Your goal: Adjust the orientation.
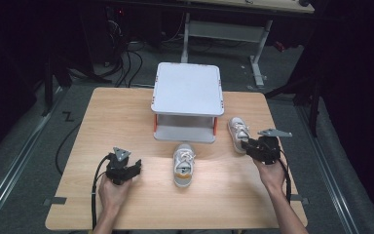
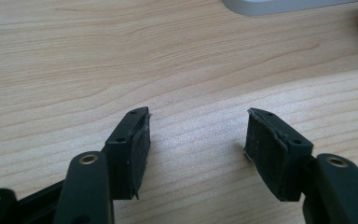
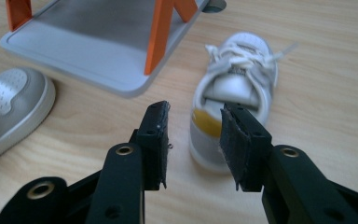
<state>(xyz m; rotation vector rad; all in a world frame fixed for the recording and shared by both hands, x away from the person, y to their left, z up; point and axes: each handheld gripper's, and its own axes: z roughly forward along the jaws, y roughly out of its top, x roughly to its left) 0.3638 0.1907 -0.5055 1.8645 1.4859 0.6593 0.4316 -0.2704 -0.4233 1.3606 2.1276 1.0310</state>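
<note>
Two small white sneakers lie on the wooden table [image 1: 126,122]. One sneaker [image 1: 183,165] [image 3: 9,102] sits in front of the grey two-level shelf [image 1: 188,87] [image 3: 98,42]. The other sneaker [image 1: 238,132] [image 3: 235,84] lies to the right of the shelf, heel toward me, with a yellow heel patch. My right gripper [image 1: 247,145] [image 3: 193,135] is open just behind that heel, its jaws level with it but apart from it. My left gripper [image 1: 135,168] [image 2: 196,140] is open over bare wood at the front left, with nothing between its pads.
The shelf has orange posts [image 3: 161,32] and a grey base. A desk frame [image 1: 224,29] and cables [image 1: 126,63] stand on the dark floor beyond the table. A hand [image 1: 112,192] holds each gripper near the front edge.
</note>
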